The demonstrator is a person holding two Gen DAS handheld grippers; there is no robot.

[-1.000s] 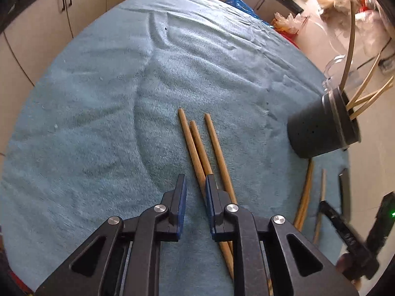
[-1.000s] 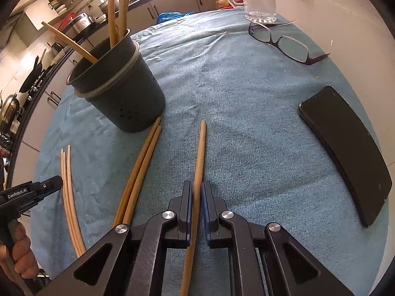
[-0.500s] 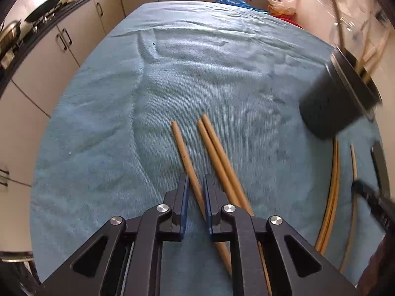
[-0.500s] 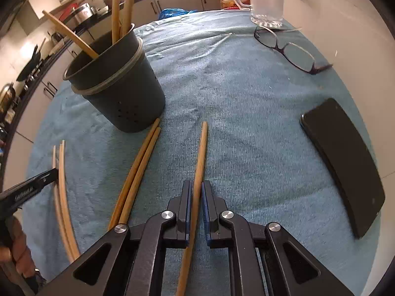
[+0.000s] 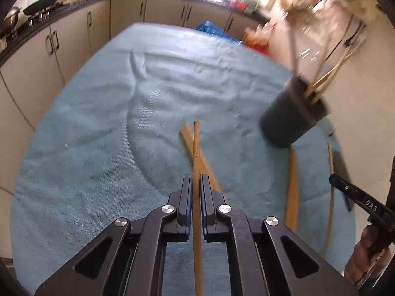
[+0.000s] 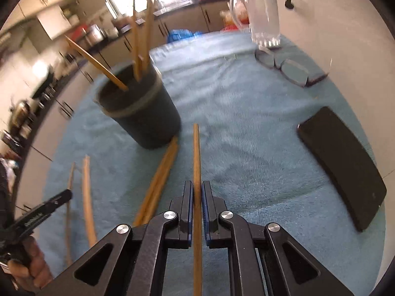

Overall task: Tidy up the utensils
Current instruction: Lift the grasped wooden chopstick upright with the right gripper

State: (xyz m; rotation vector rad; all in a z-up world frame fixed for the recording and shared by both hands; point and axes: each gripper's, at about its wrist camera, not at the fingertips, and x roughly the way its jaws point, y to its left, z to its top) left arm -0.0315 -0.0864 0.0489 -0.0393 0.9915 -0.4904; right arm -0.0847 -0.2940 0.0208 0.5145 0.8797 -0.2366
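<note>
My left gripper [image 5: 195,180] is shut on a wooden chopstick [image 5: 196,145] and holds it above the blue towel [image 5: 98,135], over two more chopsticks [image 5: 190,140] lying there. My right gripper [image 6: 196,187] is shut on another chopstick [image 6: 196,153], raised off the towel [image 6: 234,123]. A dark round utensil holder [image 6: 145,120] with several chopsticks standing in it sits ahead left of the right gripper; it also shows in the left wrist view [image 5: 291,120] at the right. A pair of chopsticks [image 6: 160,180] lies beside the holder.
A black phone [image 6: 343,165] lies at the right, glasses [image 6: 288,67] and a glass mug [image 6: 264,17] further back. Kitchen cabinets [image 5: 61,49] border the table. Two loose chopsticks [image 6: 86,197] lie at the left near the other hand.
Both grippers have lifted their chopsticks off the towel. The left gripper closed on one chopstick of the three and swung right toward the holder.
</note>
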